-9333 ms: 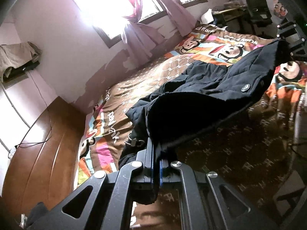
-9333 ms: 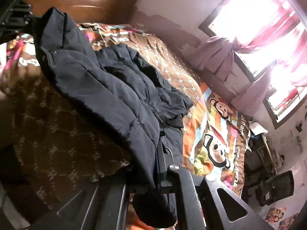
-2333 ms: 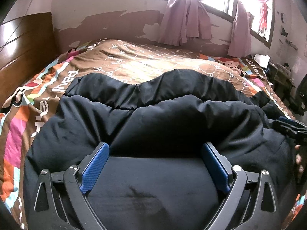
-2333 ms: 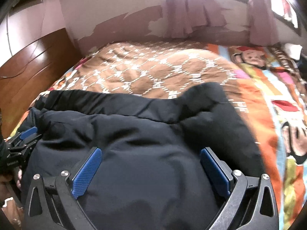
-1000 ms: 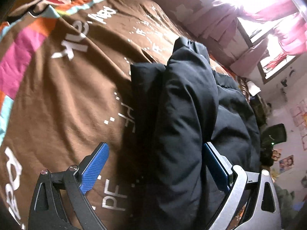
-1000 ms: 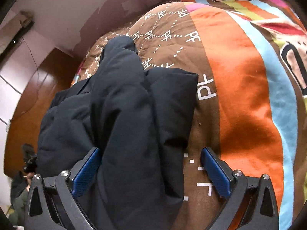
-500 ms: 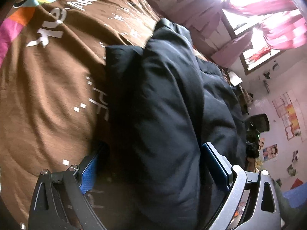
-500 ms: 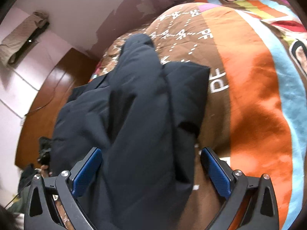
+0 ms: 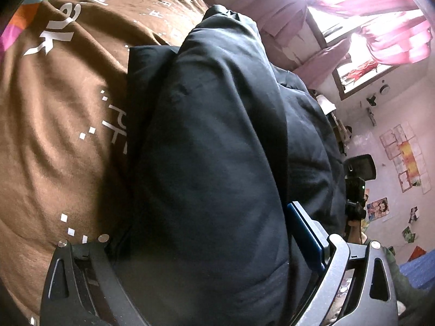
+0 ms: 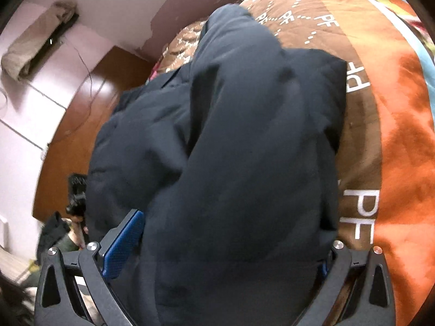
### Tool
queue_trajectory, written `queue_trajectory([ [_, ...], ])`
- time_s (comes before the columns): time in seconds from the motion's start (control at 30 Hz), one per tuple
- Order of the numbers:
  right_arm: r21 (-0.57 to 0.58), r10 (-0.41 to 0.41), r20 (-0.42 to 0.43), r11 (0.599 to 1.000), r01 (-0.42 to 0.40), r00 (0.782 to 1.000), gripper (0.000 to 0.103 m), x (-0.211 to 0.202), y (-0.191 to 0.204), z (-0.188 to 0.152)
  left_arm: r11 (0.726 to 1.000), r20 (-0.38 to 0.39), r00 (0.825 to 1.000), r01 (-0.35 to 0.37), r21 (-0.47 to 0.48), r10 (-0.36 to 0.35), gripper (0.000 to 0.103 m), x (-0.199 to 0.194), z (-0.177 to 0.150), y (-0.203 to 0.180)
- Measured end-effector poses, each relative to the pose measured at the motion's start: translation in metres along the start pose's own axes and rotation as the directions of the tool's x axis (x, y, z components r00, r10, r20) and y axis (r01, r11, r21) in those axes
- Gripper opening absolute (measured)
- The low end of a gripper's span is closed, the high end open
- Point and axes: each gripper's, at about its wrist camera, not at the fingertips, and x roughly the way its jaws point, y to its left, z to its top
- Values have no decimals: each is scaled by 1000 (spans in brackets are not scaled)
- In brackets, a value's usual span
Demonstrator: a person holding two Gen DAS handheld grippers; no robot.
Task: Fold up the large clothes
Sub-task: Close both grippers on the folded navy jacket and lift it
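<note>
A black padded jacket (image 9: 212, 135) lies folded into a thick long bundle on the bed. My left gripper (image 9: 206, 244) is open around one end of it. Its right blue pad (image 9: 305, 235) shows beside the cloth, and the left one is buried under the fold. In the right wrist view the same jacket (image 10: 244, 135) fills the space between the fingers of my right gripper (image 10: 223, 252), which is open too. There the left blue pad (image 10: 122, 244) is bare and the right one is mostly hidden. Each gripper shows small at the far end in the other's view.
The jacket rests on a brown and orange cartoon quilt (image 9: 54, 135) that covers the bed (image 10: 394, 135). A wooden headboard (image 10: 81, 108) stands past one end. A window with pink curtains (image 9: 367, 27), a dark chair (image 9: 361, 163) and wall posters lie beyond the other.
Both grippers have pushed further in over the jacket's two ends, so the bundle now fills the gap between the fingers. The left gripper's left pad has gone under the cloth.
</note>
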Motion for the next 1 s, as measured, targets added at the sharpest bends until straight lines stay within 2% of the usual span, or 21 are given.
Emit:
queue_trajectory([
  [0.23,-12,-119,73,993,120,990,102,4,15,-6,1000,1,1000,-7,-7,7,95,-2,-5,6],
  [0.4,-28,-172,87,984,175,981,90,5,25,-10,1000,10,1000,-4,-11,4,94,-3,-8,7],
  [0.5,-52,-194,101,978,200,976,77,6,34,-13,1000,19,1000,-17,6,17,94,-1,-11,0],
  [0.6,-77,-212,113,972,221,971,64,7,44,-17,1000,38,999,-5,-19,6,86,-2,-15,-2],
  [0.67,-108,-230,125,964,244,965,54,8,53,-19,999,54,999,-5,-49,8,76,-2,-18,-2],
  [0.83,-170,-295,157,932,320,942,45,13,70,-21,997,121,991,-53,-51,59,53,-10,-29,-17],
  [0.9,-181,-328,173,916,357,929,43,14,77,-23,994,181,978,-106,-24,109,47,-15,-36,-33],
  [1.0,-206,-379,209,884,420,901,35,16,90,-23,988,239,961,-152,37,139,36,-17,-41,-59],
])
